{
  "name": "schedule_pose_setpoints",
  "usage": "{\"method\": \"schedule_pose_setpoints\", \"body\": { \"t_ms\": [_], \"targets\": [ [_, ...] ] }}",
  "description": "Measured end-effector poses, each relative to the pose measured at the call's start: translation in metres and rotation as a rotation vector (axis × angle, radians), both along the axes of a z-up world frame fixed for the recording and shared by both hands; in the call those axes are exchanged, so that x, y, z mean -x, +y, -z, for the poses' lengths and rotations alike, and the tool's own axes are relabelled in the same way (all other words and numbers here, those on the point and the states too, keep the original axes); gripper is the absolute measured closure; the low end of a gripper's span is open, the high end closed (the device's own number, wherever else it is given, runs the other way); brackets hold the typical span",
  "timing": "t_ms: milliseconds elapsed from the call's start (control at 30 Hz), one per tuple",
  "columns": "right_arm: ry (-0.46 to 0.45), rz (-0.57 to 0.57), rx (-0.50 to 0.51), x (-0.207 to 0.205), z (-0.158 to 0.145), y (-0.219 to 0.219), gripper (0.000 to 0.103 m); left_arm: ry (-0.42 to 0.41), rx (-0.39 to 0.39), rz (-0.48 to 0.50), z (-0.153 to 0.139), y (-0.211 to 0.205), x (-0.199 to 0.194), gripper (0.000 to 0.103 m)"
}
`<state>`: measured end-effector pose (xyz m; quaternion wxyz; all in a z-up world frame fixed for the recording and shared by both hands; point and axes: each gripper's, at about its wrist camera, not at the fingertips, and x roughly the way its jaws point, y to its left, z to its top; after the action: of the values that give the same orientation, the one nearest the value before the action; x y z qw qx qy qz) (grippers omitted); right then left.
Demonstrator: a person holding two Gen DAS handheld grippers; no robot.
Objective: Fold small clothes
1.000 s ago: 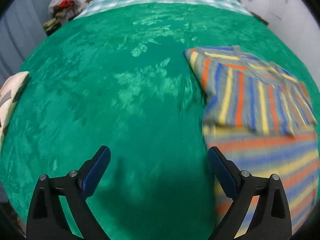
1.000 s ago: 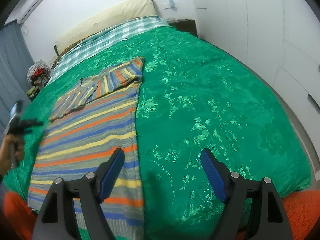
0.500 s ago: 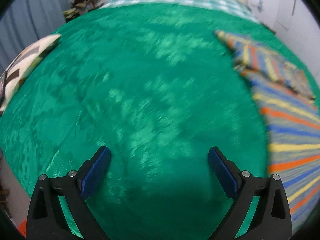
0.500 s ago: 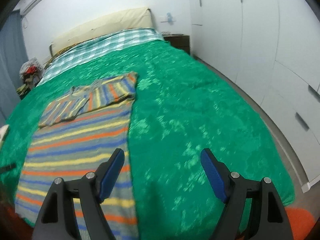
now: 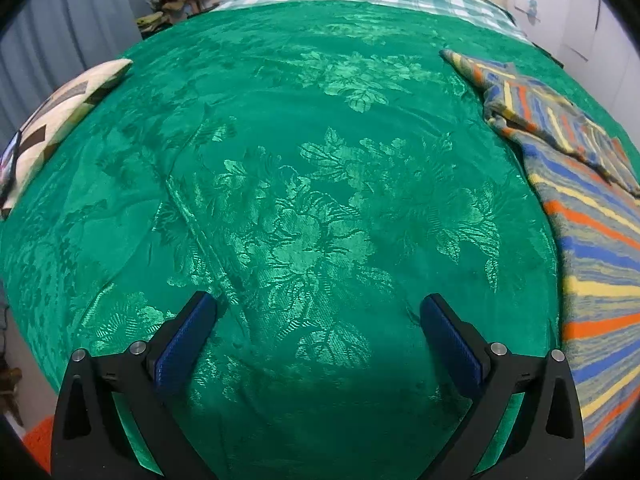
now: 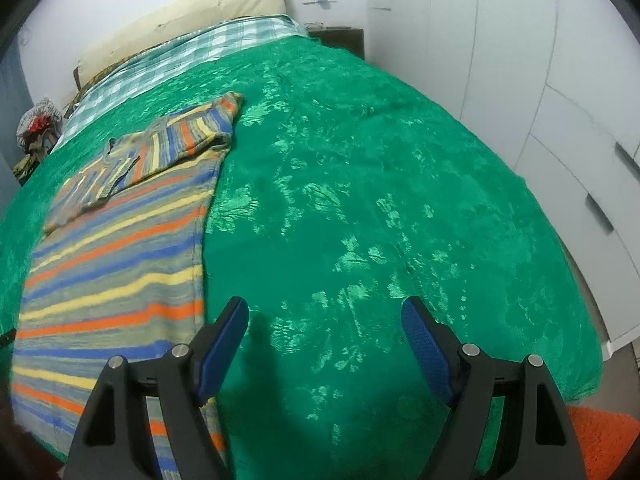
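Observation:
A striped knitted garment (image 6: pixel 108 264) in grey, blue, orange and yellow lies flat on the green bedspread (image 6: pixel 360 200), its far part folded over itself. In the left wrist view the same striped garment (image 5: pixel 592 240) runs along the right edge. My left gripper (image 5: pixel 318 312) is open over bare bedspread (image 5: pixel 280 160), well to the left of the garment, with nothing between its fingers. My right gripper (image 6: pixel 325 316) is open too; its left finger sits at the garment's right edge, and only bedspread shows between the pads.
A patterned cushion (image 5: pixel 52 120) lies at the bed's left edge. A checked sheet (image 6: pixel 168 60) and cream headboard (image 6: pixel 180 20) are at the far end. White wardrobe doors (image 6: pixel 540 60) stand to the right, an orange rug (image 6: pixel 600 432) on the floor.
The left wrist view has swung left, so the garment has slid from the centre-right to the right edge. The right gripper has come lower and closer to the garment's right edge. Both stay open.

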<state>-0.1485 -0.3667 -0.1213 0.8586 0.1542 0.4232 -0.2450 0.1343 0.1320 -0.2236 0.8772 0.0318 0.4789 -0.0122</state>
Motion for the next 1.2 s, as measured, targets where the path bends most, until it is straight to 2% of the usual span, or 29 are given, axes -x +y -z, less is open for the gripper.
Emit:
{"method": "schedule_pose_setpoints", "body": {
  "t_ms": [1200],
  "targets": [
    [0.042, -0.003, 0.022, 0.0003, 0.0088, 0.0078, 0.017, -0.019, -0.028, 0.006, 0.0032, -0.0024, 0.0007, 0.0]
  ]
}}
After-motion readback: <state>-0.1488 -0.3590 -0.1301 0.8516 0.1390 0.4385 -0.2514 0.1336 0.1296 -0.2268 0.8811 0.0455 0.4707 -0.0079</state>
